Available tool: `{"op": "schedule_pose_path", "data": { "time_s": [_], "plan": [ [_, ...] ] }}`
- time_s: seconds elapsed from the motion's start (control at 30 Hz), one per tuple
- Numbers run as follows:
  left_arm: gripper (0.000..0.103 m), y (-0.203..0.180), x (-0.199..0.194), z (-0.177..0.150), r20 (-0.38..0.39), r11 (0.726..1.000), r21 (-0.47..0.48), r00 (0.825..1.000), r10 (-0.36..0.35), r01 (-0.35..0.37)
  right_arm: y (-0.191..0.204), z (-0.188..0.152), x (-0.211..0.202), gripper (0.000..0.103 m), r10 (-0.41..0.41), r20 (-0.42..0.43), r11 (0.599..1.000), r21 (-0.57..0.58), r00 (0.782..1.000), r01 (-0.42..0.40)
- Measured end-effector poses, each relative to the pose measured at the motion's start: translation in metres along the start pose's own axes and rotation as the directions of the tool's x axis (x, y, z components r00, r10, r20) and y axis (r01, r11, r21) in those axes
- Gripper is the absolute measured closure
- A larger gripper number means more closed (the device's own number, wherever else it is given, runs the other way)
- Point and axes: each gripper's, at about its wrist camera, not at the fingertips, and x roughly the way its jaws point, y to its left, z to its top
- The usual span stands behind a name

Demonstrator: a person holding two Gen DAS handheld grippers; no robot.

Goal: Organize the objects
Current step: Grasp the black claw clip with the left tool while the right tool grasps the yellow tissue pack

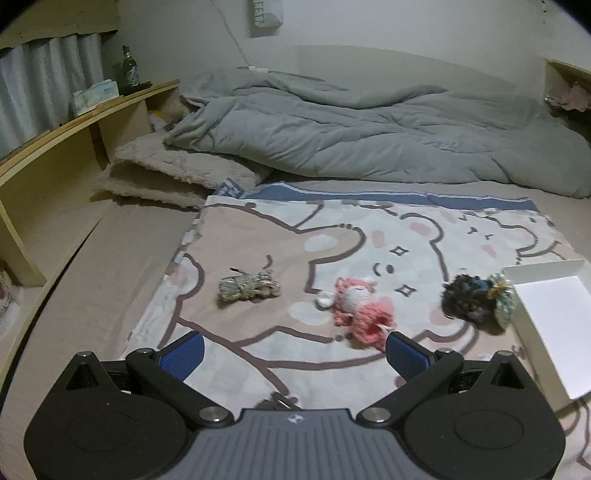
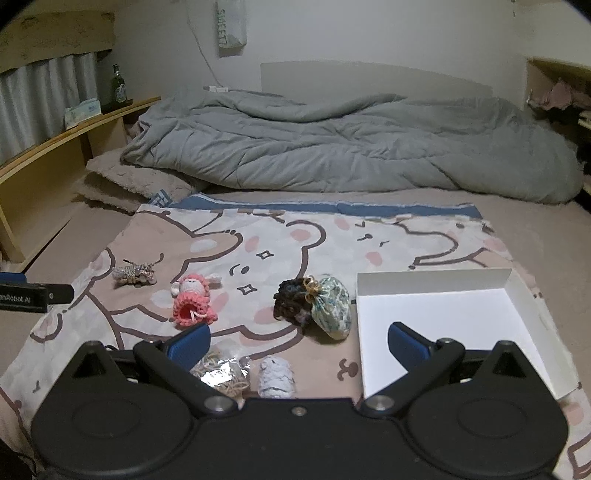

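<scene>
On the bed, a cartoon-bear cloth (image 2: 295, 236) is spread flat and carries all the small things. Toward its right edge sits a shallow white box (image 2: 454, 317), open and holding nothing. Just left of the box, touching each other, lie a dark frizzy bundle (image 2: 290, 301) and a floral fabric pouch (image 2: 332, 308) tied with a gold ribbon. Further left is a pink crocheted doll (image 2: 194, 301) on its side, and beyond that a small grey-and-tan knotted cord bundle (image 2: 133, 275). Nearest the right camera, a clear bag of rubber bands (image 2: 223, 374) lies beside a pale lace-like roll (image 2: 277, 378).

Both grippers hover above the cloth. The left gripper (image 1: 293, 354) has its blue-padded fingers spread wide with nothing between them; the doll lies just ahead of its right finger. The right gripper (image 2: 297, 341) is likewise spread wide and holds nothing, its right finger over the box.

Readable writing is sparse: the left gripper's side, seen at the left edge of the right wrist view, shows "enRobot.AI", cut off at the frame. A hanging white bag (image 2: 231, 24) on the wall reads "SWEET". A green bottle (image 2: 118, 88) and a tissue pack (image 2: 83, 110) stand on the wooden shelf (image 2: 92, 125); their labels are too blurred to read. A rumpled grey duvet (image 2: 332, 147) lies behind.
</scene>
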Motion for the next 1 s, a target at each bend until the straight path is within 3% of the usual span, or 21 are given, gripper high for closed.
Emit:
{"op": "schedule_pose_path", "data": {
  "time_s": [0.33, 0.57, 0.73, 0.87, 1.0],
  "plan": [
    [0.000, 0.021, 0.045, -0.001, -0.070, 1.000, 0.013, 0.997, 0.022, -0.021, 0.004, -0.003, 0.034, 0.000, 0.000, -0.047, 1.000, -0.020, 0.999, -0.001],
    [0.000, 0.035, 0.078, -0.019, -0.144, 0.999, 0.035, 0.989, -0.015, 0.021, 0.009, -0.010, 0.058, 0.000, 0.044, -0.077, 0.999, -0.026, 0.996, -0.047],
    [0.000, 0.043, 0.095, -0.030, -0.187, 0.986, 0.093, 0.975, -0.117, 0.136, 0.012, -0.022, 0.073, 0.000, 0.105, -0.111, 0.992, -0.054, 0.988, -0.112],
    [0.000, 0.045, 0.105, -0.042, -0.214, 0.969, 0.156, 0.965, -0.154, 0.189, 0.018, -0.038, 0.085, 0.000, 0.129, -0.151, 0.982, -0.115, 0.980, -0.147],
    [0.000, 0.051, 0.118, -0.053, -0.291, 0.956, 0.171, 0.940, -0.180, 0.237, 0.027, -0.054, 0.093, 0.000, 0.157, -0.200, 0.966, -0.172, 0.967, -0.192]
  ]
}}
